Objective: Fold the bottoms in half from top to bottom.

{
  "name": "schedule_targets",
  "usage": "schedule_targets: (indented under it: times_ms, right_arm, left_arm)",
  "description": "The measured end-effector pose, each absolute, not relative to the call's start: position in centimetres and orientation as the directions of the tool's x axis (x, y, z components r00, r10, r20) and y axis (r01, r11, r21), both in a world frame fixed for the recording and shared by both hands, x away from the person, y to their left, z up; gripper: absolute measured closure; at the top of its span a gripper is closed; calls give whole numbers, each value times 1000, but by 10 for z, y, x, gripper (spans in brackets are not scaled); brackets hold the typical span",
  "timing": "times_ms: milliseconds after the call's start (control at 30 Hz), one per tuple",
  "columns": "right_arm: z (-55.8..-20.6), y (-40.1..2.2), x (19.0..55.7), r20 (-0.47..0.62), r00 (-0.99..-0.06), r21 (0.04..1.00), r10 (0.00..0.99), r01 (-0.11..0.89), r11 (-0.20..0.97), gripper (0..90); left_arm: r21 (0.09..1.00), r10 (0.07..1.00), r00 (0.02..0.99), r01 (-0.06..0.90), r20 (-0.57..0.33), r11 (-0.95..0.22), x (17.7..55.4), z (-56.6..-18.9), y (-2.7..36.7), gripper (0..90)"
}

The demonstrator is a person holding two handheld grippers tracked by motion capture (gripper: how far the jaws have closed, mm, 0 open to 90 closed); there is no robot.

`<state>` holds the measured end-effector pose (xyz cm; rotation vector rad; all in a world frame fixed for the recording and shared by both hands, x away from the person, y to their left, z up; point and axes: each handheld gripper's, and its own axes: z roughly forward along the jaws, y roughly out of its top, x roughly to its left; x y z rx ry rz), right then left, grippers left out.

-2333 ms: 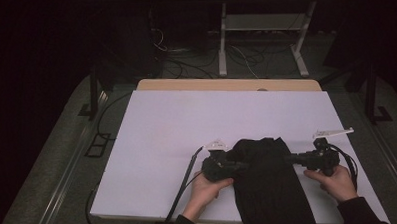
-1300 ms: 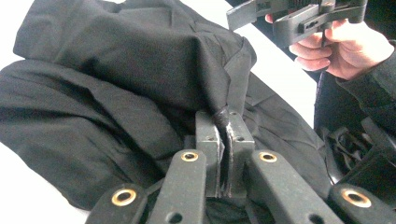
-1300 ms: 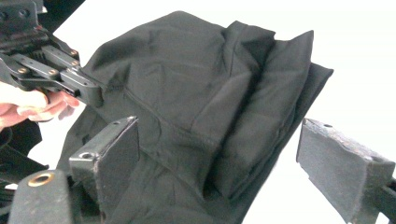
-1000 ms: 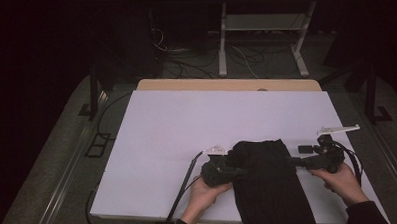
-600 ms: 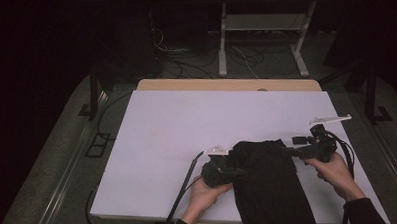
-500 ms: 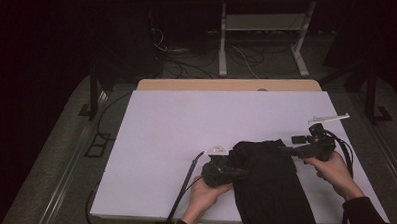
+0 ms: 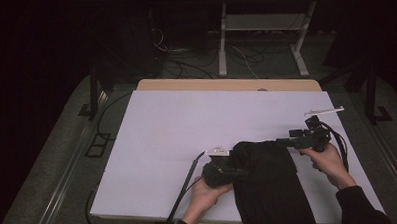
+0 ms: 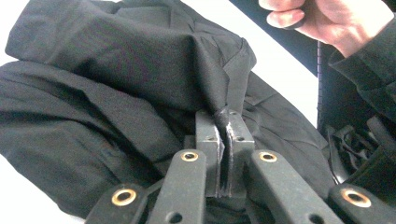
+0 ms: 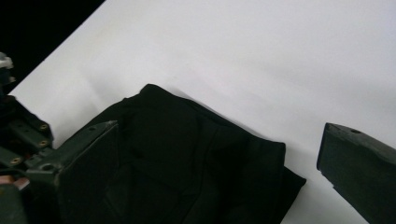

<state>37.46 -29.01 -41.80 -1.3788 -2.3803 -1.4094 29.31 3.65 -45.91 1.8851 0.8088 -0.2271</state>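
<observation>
High view: a black garment [image 7: 271, 187] lies at the surface's [image 7: 196, 127] near edge, toward its right corner. Left tongs [image 8: 226, 123] pinch a fold of it tightly. Right tongs [image 9: 219, 163] gape wide above its far edge, gripping nothing.

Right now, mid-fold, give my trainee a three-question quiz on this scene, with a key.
1. True or false: the left gripper is shut on a fold of the black garment.
2. The right gripper has its jaws: A) clamped on cloth, B) wide apart above the garment, C) flat on the white tabletop.
3. In the high view, which edge of the table does the garment overhang?

Key: 1 true. 2 B. 3 the near edge, on the person's side.
</observation>
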Motion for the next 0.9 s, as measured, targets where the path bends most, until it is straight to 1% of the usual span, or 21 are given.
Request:
schedule_targets:
  times_ms: [433,533,767,900]
  right_arm:
    - [-438,-281,398,458,-571,625,681,752,209,1]
    - [-443,-280,400,476,-572,610,668,762,218,57]
    - [-448,-274,401,494,-583,604,646,764,228,133]
    - [-452,-271,403,503,-576,587,645,775,234,157]
  left_arm:
    - [740,433,752,628,-497,-241,292,-460,39,857]
    - [738,432,751,630,-500,-241,293,-462,39,857]
    - [738,430,749,632,-503,-236,292,-463,38,857]
    - [739,430,749,631,-504,-235,292,-464,38,857]
